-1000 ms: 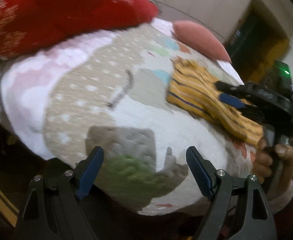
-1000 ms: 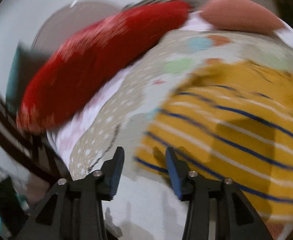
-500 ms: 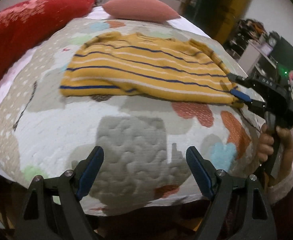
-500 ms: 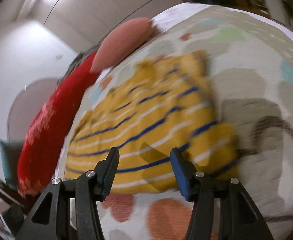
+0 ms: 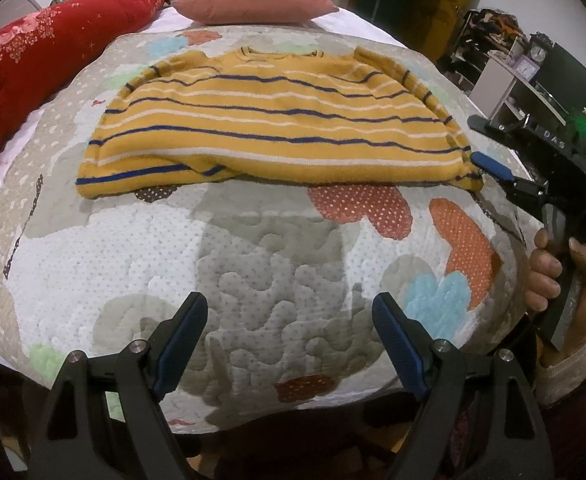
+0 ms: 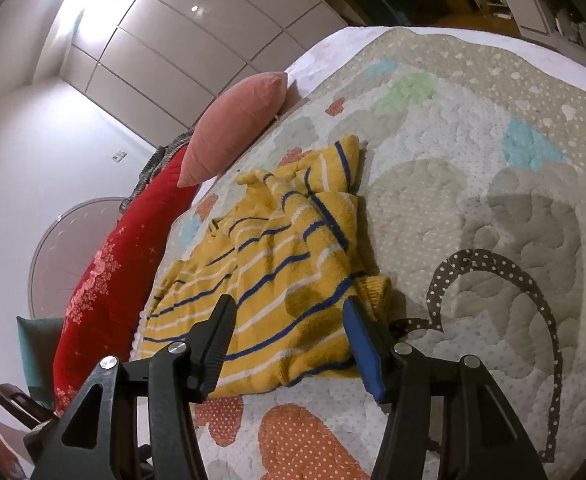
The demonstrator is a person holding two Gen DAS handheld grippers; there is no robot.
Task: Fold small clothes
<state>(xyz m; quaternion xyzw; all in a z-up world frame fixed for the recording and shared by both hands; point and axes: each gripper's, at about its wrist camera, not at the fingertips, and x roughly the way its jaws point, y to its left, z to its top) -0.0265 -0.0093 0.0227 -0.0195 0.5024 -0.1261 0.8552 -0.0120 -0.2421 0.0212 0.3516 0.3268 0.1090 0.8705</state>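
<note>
The left gripper point(image 5: 289, 322) hangs wide open over bare quilt point(image 5: 253, 280). Beyond it, a yellow striped sweater point(image 5: 269, 128) lies crosswise, neckline toward the pink pillow point(image 5: 253, 4), one near hem corner tucked under. The right gripper point(image 6: 289, 332) is opening at the sweater's right hem corner, unclamped.

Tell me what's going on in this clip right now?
A person with a gripper in each hand is laying out a yellow striped sweater on a quilted bedspread. The right gripper sits at the sweater's corner, jaws opening, not pinching it. The left gripper hangs open over bare quilt. No fold started.
</note>
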